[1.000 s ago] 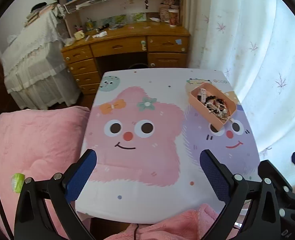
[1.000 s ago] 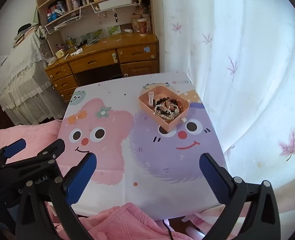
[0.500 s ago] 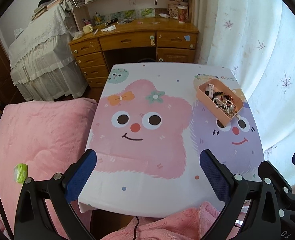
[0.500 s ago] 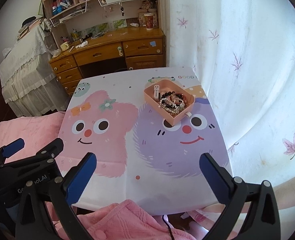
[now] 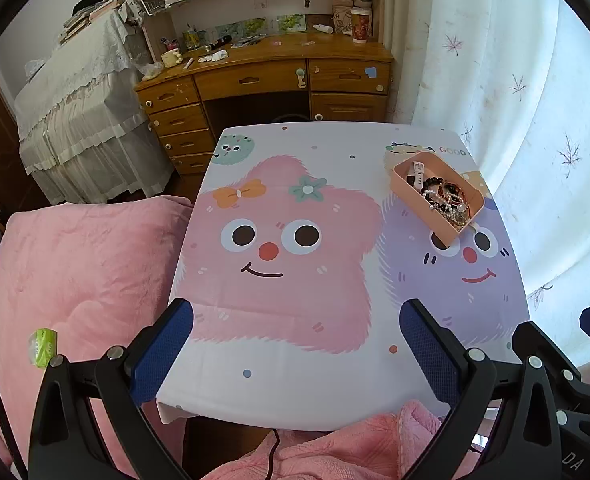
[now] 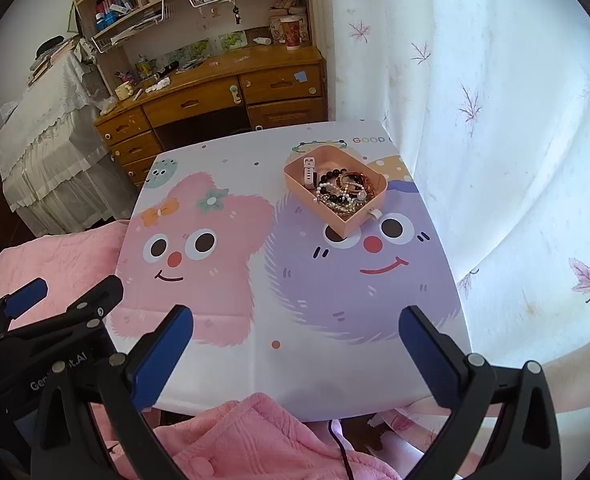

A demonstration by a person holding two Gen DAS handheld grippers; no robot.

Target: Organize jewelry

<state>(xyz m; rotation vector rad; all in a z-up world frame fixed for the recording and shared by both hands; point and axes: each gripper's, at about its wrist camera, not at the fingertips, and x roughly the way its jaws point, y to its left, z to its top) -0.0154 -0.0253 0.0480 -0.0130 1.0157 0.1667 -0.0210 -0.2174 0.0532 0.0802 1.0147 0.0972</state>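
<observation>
A peach plastic box (image 5: pixel 415 194) (image 6: pixel 359 218) sits at the far right of the small table with the cartoon cloth (image 5: pixel 287 280) (image 6: pixel 255 280). Inside it lies a heap of bead bracelets and chains (image 5: pixel 447 200) (image 6: pixel 343 192) and a white watch (image 5: pixel 418 174) (image 6: pixel 309 172). My left gripper (image 5: pixel 295 352) hangs open above the table's near edge, nothing between its blue pads. My right gripper (image 6: pixel 295 354) is open too, over the near edge, well short of the box. The left gripper (image 6: pixel 23 304) shows at the left of the right wrist view.
A pink quilt (image 5: pixel 75 264) lies left of the table, with a green packet (image 5: pixel 41 346) on it. Pink fabric (image 6: pixel 247 440) sits below the near edge. A wooden desk with drawers (image 5: pixel 263 80) stands behind, a white curtain (image 6: pixel 495 120) hangs close on the right.
Both grippers have pulled back and risen, so the table and the box look smaller and farther. Both stay open and hold nothing.
</observation>
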